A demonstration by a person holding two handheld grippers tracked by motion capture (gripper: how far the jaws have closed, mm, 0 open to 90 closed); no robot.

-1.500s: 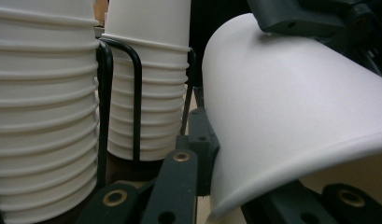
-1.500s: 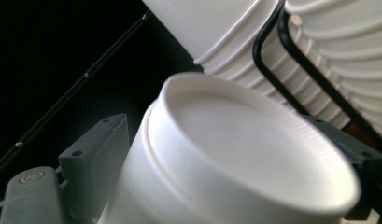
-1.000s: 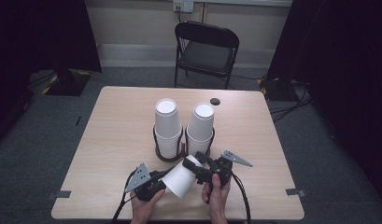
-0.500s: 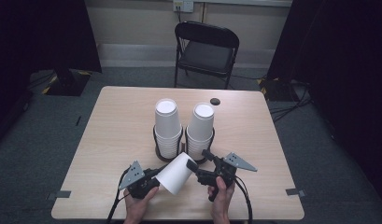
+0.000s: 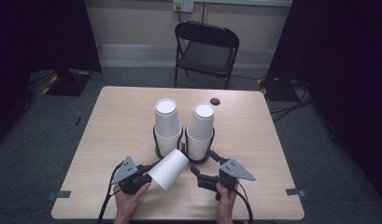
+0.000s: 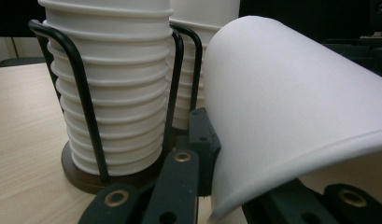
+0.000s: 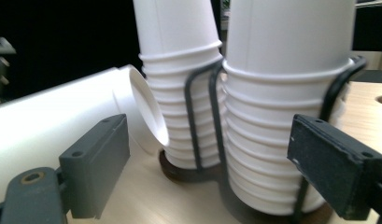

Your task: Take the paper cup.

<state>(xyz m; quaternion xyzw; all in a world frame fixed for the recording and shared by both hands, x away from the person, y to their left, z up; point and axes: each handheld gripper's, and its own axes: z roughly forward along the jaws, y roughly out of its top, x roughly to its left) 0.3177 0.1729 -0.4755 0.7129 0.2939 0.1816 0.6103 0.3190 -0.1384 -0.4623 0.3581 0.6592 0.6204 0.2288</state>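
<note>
Here, the left gripper (image 5: 149, 175) sat near the front edge of the table (image 5: 109, 121), left of centre, and its jaws were clamped on the rim wall of a single white paper cup (image 5: 168, 169). The cup lay tilted on its side, its closed base pointing toward the cup stacks and its open mouth toward the person. In the left gripper view, one jaw pressed the outside of the cup wall (image 6: 291, 112) while the other sat under the rim, so the gap equalled the wall thickness.

The right gripper (image 5: 194, 171) was positioned near the front edge, right of centre, with its jaws spread wide and holding nothing. In the right gripper view, the two jaw pads stood well apart, with the right stack (image 7: 282, 116) between them farther off and the held cup's base (image 7: 149, 109) at the left.

Two stacks of white paper cups stood upside down at the centre of the table, each in a black wire holder (image 5: 160, 144) on a dark round base. The left stack (image 5: 167, 126) and right stack (image 5: 200, 128) stood just beside each other. A small dark round object (image 5: 215, 101) lay near the far edge. A black folding chair (image 5: 205, 49) stood beyond the table.
</note>
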